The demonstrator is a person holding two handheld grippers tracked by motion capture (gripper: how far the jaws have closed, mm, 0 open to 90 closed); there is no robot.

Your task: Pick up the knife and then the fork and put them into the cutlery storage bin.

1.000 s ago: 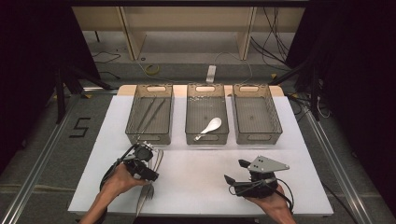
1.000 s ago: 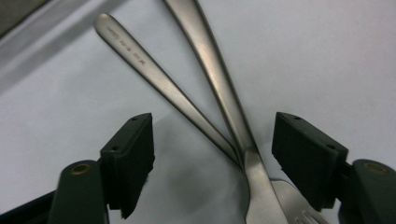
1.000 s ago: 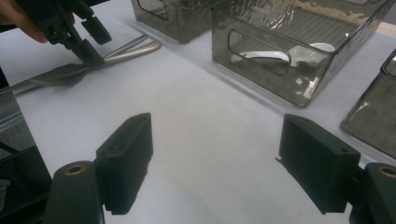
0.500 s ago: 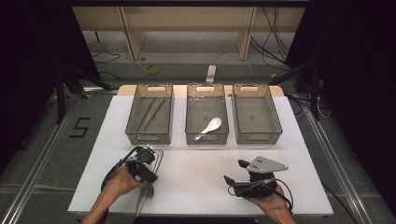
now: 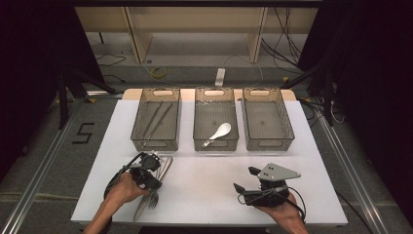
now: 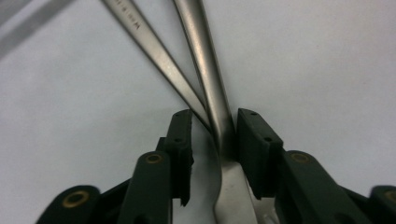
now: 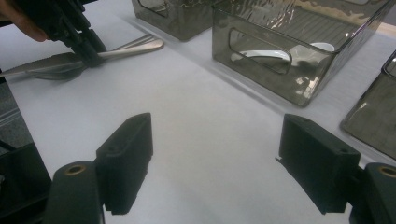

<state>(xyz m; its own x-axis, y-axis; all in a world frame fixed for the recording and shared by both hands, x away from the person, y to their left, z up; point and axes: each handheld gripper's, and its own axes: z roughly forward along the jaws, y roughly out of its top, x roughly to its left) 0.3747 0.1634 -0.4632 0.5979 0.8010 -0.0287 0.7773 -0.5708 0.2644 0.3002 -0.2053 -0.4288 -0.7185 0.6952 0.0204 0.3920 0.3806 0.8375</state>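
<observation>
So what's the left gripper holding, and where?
Nothing gripped yet: the left gripper has just been closing its fingers around the neck of a steel utensil; one finger isn't touching.

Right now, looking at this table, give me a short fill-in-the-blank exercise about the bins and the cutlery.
1. The white spoon lies in the ____ of the three bins.
2. The right gripper holds ____ between its fingers.
3. The left gripper has its fingers around the handle of a piece of metal ____.
4. The bin on the right contains ____.

Missing words: middle; nothing; cutlery; nothing
</observation>
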